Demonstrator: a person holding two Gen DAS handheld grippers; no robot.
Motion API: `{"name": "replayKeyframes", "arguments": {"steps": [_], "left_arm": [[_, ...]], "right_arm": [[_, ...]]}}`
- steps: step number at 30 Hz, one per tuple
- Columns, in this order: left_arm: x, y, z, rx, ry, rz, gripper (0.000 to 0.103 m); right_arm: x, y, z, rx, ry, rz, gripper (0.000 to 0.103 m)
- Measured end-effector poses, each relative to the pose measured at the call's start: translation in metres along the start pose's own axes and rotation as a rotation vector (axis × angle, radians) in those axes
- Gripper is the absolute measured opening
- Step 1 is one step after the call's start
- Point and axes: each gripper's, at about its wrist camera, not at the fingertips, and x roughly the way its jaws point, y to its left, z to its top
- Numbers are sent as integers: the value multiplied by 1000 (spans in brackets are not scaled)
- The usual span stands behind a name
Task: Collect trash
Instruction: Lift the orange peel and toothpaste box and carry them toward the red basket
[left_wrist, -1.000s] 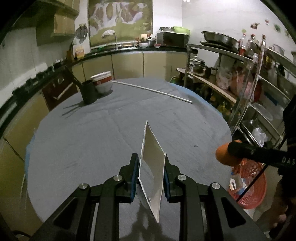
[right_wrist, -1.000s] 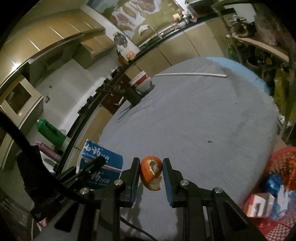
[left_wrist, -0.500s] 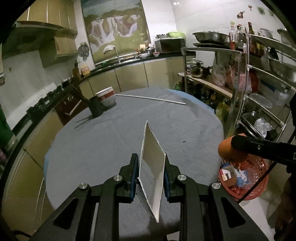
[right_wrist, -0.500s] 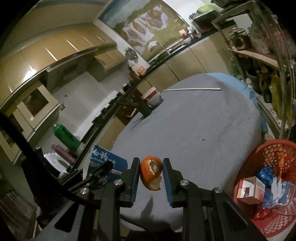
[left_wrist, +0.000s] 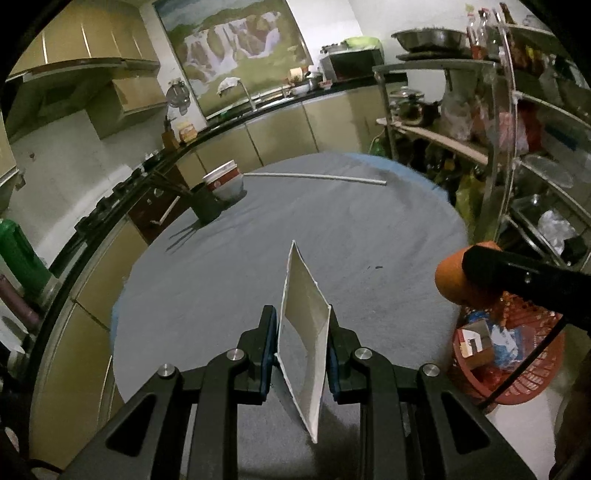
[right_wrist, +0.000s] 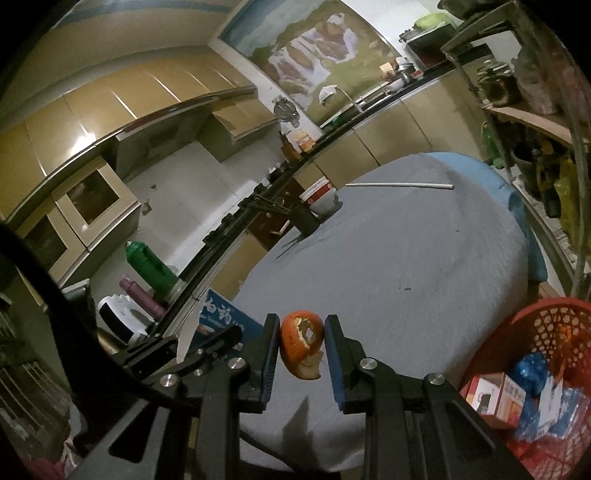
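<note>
Both grippers were loaded and lifted above the table (left_wrist: 369, 229). Left gripper (left_wrist: 303, 354) had its jaws closed on a flat box (left_wrist: 304, 332), pinched across the faces with most of it sticking out forward and one corner hanging below the jaws. Right gripper (right_wrist: 301, 350) had its jaws closed on an orange peel (right_wrist: 301, 343), which was curled, with a loose flap dangling underneath.

The red basket (right_wrist: 532, 332) sat on the floor off the table's right edge, below table level, already holding a small carton (right_wrist: 495, 398) and blue wrappers (right_wrist: 532, 373). In the left view the peel (left_wrist: 448, 275) was near the table edge, roughly above the basket's near rim (left_wrist: 517, 391), not clearly over the middle.

Risks as I read them:
- Peel released too early: from that spot it could clip the rim or land on the cloth edge and roll to the floor. It probably needed to go further out over the opening first.
- The peel was soft and only held on its curved sides, so a jolt could squeeze it out sideways.
- The box was thin, tilted and held near one end. Any bump against the table edge or the other gripper would likely lever it out of the pads.
- Both grippers were headed for one basket, so they could collide over it. The box might also land flat across the rim and not drop in.

Bowls (left_wrist: 223, 181), a dark cup (left_wrist: 205, 206) and a white rod (left_wrist: 314, 177) sat at the far side, well clear.
</note>
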Motion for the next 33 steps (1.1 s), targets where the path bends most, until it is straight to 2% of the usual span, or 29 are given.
{"name": "replayKeyframes", "arguments": {"steps": [11, 20, 27, 33], "left_arm": [[16, -12, 12, -15, 71, 69, 25], [24, 10, 11, -74, 118, 106, 25], [39, 23, 16, -66, 96, 58, 25], [52, 29, 19, -58, 69, -18, 25]], "right_arm": [[23, -35, 24, 51, 51, 51, 27], [53, -41, 36, 62, 121, 82, 27], [53, -40, 37, 78, 89, 39, 27], [50, -36, 29, 100, 80, -45, 27]]}}
